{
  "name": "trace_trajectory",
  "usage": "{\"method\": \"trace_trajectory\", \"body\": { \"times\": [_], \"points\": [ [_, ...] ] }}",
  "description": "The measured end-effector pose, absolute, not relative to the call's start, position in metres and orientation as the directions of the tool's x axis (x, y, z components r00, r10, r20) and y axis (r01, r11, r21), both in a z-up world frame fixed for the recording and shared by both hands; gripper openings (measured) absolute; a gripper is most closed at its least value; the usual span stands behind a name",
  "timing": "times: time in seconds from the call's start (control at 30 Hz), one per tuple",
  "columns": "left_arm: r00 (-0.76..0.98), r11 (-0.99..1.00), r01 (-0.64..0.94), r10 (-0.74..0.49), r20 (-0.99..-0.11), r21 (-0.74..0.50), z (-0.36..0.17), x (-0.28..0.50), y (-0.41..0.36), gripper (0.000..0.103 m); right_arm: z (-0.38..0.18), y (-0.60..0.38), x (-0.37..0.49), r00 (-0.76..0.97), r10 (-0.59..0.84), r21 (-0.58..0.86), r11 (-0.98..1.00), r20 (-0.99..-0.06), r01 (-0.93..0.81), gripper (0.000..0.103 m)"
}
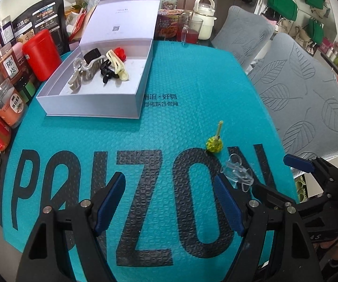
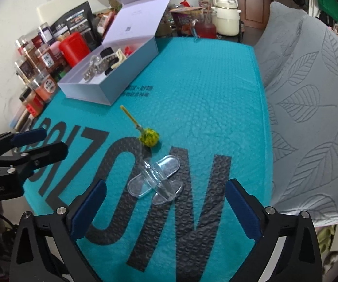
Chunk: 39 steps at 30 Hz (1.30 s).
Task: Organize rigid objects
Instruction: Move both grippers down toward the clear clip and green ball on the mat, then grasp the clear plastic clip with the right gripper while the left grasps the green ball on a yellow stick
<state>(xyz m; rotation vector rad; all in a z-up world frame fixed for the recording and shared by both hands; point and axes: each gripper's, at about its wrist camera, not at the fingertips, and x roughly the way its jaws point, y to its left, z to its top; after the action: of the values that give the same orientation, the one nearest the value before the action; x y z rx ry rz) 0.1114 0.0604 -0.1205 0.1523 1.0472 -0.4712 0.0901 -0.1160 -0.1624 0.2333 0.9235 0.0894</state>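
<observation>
Several hair clips (image 1: 98, 68) already lying in white box (image 1: 93, 108) on bench. Clear clip (image 2: 154, 181) and yellow-green lollipop (image 2: 149, 137) remaining on teal mat (image 2: 204, 98). Right hand-held gripper (image 2: 164, 211) gaping wide, empty, facing clear clip; left hand-held gripper (image 1: 169, 202) partly spread, empty.

- The left wrist view looks steeply down along its tool (image 1: 169, 202), close over the teal mat (image 1: 180, 89).
- The right wrist view looks down likewise, from further right.
- Both share the mat, the white box (image 1: 93, 103), the lollipop (image 2: 149, 137) and the clear clip (image 2: 156, 182).
</observation>
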Motion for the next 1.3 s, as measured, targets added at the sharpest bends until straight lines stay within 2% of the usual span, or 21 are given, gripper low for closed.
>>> {"method": "trace_trajectory", "body": {
  "times": [0.4, 0.57, 0.63, 0.73, 0.77, 1.07, 1.3],
  "points": [
    [0.363, 0.891, 0.44, -0.293, -0.885, -0.115, -0.151, 0.132, 0.073, 0.078, -0.21, -0.086, 0.111, 0.548, 0.105, 0.157, 0.987, -0.83, 0.047, 0.103],
    [0.351, 0.889, 0.439, -0.305, -0.885, -0.132, -0.156, 0.141, 0.074, 0.078, -0.213, -0.087, 0.114, 0.571, 0.074, 0.161, 0.982, -0.817, 0.103, 0.102],
    [0.35, 0.888, 0.44, -0.307, -0.885, -0.134, -0.157, 0.144, 0.074, 0.078, -0.212, -0.087, 0.114, 0.574, 0.059, 0.156, 0.98, -0.817, 0.121, 0.098],
    [0.35, 0.885, 0.445, -0.313, -0.883, -0.137, -0.157, 0.147, 0.073, 0.078, -0.212, -0.083, 0.112, 0.578, -0.012, 0.093, 0.984, -0.816, 0.152, 0.079],
    [0.35, 0.883, 0.448, -0.315, -0.883, -0.137, -0.157, 0.148, 0.072, 0.078, -0.211, -0.081, 0.111, 0.583, -0.03, 0.075, 0.985, -0.812, 0.155, 0.07],
    [0.327, 0.858, 0.489, -0.349, -0.878, -0.158, -0.158, 0.147, 0.055, 0.078, -0.208, -0.096, 0.107, 0.592, 0.039, 0.147, 0.98, -0.805, 0.136, 0.069],
    [0.295, 0.819, 0.547, -0.384, -0.875, -0.175, -0.164, 0.147, 0.029, 0.078, -0.198, -0.114, 0.096, 0.606, 0.012, 0.147, 0.974, -0.795, 0.174, 0.069]
  ]
}}
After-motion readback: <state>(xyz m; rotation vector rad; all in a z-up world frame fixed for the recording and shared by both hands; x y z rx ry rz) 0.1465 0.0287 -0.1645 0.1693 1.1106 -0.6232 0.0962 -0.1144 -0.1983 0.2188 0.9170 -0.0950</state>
